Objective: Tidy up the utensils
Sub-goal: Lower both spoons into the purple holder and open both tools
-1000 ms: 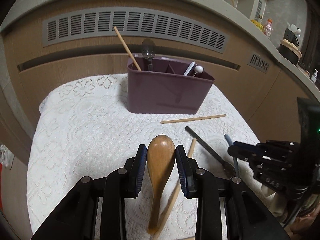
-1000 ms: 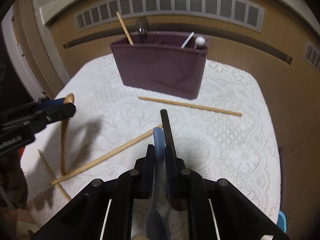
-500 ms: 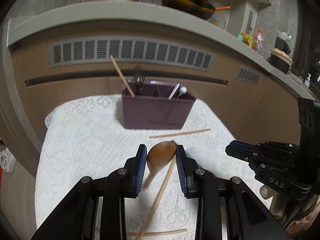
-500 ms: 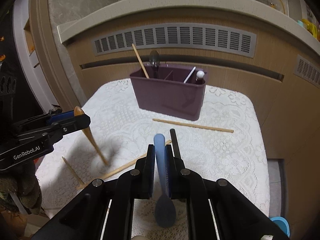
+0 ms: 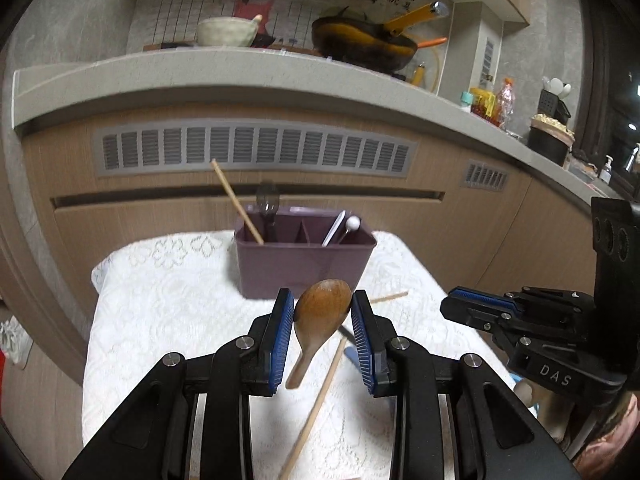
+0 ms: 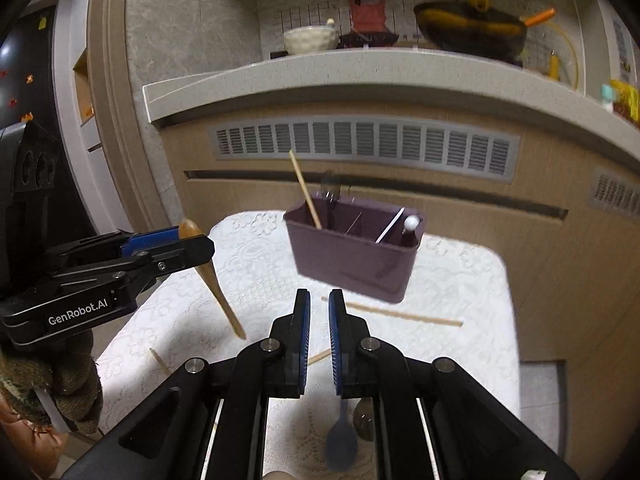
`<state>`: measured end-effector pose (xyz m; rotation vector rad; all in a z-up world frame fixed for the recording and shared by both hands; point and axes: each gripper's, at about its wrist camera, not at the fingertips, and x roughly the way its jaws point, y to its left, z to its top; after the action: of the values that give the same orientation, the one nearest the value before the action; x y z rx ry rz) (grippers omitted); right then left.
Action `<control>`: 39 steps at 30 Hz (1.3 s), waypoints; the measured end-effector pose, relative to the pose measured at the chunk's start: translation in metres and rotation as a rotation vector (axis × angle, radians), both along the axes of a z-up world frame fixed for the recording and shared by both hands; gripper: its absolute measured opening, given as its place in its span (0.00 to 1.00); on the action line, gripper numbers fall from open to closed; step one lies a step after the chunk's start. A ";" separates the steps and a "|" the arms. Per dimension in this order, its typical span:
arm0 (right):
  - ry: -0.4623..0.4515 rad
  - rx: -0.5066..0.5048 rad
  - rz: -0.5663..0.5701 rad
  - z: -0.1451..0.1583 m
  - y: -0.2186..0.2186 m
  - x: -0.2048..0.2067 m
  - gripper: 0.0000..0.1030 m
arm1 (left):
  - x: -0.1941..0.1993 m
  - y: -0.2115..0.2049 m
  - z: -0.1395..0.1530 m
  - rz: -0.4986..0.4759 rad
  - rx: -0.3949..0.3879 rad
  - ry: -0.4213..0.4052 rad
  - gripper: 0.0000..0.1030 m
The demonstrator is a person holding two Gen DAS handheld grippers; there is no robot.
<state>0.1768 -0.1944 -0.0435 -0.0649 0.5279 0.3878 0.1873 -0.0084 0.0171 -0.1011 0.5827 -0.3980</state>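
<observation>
My left gripper (image 5: 322, 305) is shut on the bowl of a wooden spoon (image 5: 320, 316). The spoon's handle hangs down and tilted, clear of the lace cloth (image 5: 160, 300). From the right wrist view the same left gripper (image 6: 196, 244) carries the wooden spoon (image 6: 220, 296) at the left. My right gripper (image 6: 319, 308) is shut on a blue spoon (image 6: 340, 442). Its handle sits far back between the pads and its bowl hangs below. The purple caddy (image 5: 304, 272) stands at the cloth's far end, ahead of both grippers. It holds a chopstick (image 5: 236, 204) and a metal spoon (image 5: 267, 204).
Loose chopsticks lie on the cloth: one (image 5: 316, 404) under my left fingers, another (image 6: 400, 314) in front of the caddy (image 6: 352, 264). A dark-handled utensil (image 5: 343, 330) lies beside them. A cabinet front with a vent (image 5: 256, 148) rises behind, under a counter with a pan (image 5: 360, 46).
Both grippers have risen and tipped upward, each carrying its spoon. The wooden spoon has left the cloth and swung tilted. The blue spoon's handle no longer sticks out past the right fingertips.
</observation>
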 end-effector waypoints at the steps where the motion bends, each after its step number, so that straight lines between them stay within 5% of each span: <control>1: 0.028 0.017 0.011 -0.005 -0.003 0.004 0.09 | 0.000 0.001 -0.004 0.006 -0.001 0.012 0.30; 13: 0.318 -0.093 -0.015 -0.113 -0.009 0.049 0.19 | 0.009 0.025 -0.051 0.042 -0.046 0.131 0.30; 23: 0.369 -0.132 -0.027 -0.144 0.015 0.098 0.19 | 0.011 0.033 -0.060 0.050 -0.063 0.153 0.30; 27: 0.342 -0.200 -0.029 -0.139 0.024 0.097 0.12 | 0.009 0.032 -0.059 0.047 -0.062 0.148 0.30; 39: 0.203 -0.055 -0.001 -0.073 0.006 0.043 0.12 | 0.002 0.025 -0.046 0.043 -0.051 0.115 0.29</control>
<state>0.2197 -0.1885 -0.1162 -0.0785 0.7390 0.3816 0.1895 0.0170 -0.0286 -0.1859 0.6829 -0.3665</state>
